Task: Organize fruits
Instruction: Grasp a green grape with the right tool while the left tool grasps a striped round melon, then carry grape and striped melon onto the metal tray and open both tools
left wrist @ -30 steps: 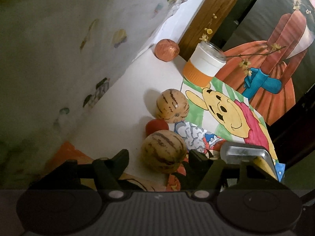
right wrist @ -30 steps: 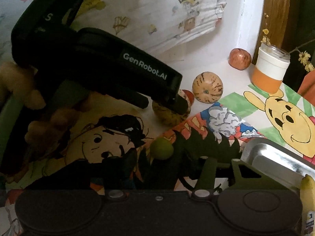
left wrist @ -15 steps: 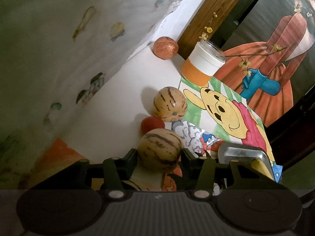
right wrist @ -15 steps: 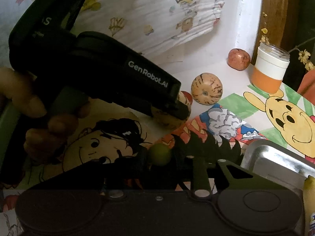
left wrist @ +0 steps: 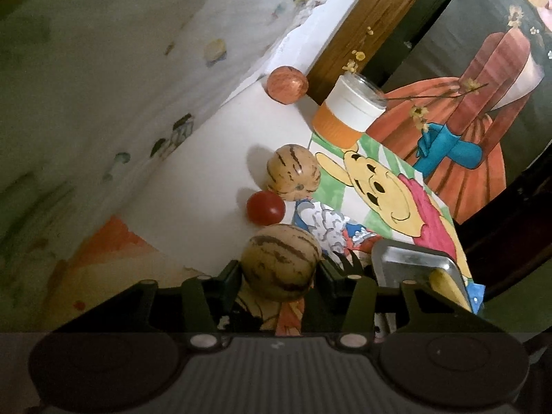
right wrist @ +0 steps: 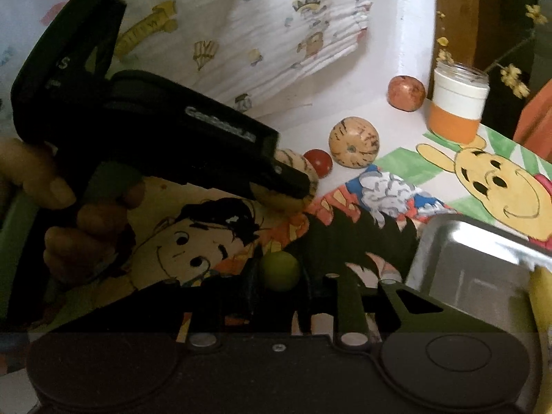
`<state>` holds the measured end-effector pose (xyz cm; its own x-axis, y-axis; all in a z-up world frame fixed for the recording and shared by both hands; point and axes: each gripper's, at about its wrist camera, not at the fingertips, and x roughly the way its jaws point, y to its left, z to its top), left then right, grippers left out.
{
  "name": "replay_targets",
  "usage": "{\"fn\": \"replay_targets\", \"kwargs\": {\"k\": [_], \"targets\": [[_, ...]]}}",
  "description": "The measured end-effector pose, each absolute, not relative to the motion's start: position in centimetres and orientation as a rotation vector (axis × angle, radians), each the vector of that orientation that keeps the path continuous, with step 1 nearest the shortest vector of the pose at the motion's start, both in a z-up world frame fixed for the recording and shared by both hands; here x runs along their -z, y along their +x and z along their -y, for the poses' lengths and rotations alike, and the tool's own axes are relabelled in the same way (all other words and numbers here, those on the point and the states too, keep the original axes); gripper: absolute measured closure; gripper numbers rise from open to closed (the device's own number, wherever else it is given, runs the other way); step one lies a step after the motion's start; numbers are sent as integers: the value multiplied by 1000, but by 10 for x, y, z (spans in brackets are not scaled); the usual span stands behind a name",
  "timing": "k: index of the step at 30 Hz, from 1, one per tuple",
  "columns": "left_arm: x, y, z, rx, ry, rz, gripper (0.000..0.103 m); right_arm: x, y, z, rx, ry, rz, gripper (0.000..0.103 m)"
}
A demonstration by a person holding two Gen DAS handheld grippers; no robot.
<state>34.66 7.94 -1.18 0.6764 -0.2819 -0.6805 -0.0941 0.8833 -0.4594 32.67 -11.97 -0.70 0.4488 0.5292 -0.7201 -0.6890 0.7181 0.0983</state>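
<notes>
My left gripper (left wrist: pixel 279 272) is shut on a tan striped fruit (left wrist: pixel 280 262), its pads pressing both sides. From the right wrist view a hand holds that left gripper (right wrist: pixel 293 186) over the cartoon mat, and the striped fruit (right wrist: pixel 302 169) shows at its tips. My right gripper (right wrist: pixel 279 272) is shut on a small green fruit (right wrist: pixel 279 269). A second striped fruit (left wrist: pixel 293 177) (right wrist: pixel 353 146), a red tomato (left wrist: pixel 265 207) (right wrist: pixel 318 162) and a reddish round fruit (left wrist: pixel 288 84) (right wrist: pixel 406 93) lie on the white surface beyond.
A metal tray (left wrist: pixel 414 262) (right wrist: pixel 465 258) sits to the right on the cartoon mat, with a banana (left wrist: pixel 448 286) (right wrist: pixel 541 296) in it. A white and orange jar (left wrist: pixel 352 114) (right wrist: pixel 457 107) with dry flowers stands at the back. Printed cloth rises on the left.
My left jaws have closed onto the near striped fruit. My right jaws have closed onto the green fruit. Neither hand has shifted much.
</notes>
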Motion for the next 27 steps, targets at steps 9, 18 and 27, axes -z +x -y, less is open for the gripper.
{"fn": "replay_targets", "kwargs": {"k": [9,18,27], "targets": [[-2,317,-69,138,-479,-797,52,-15,294,151,-713,-134,-762,75],[-16,287,-34,212,-472,-787,52,-40,253,208,-566,-17,-698,75],[-25,260,16,308,-450,-793,53,-52,213,275,-379,47,-653,75]]}}
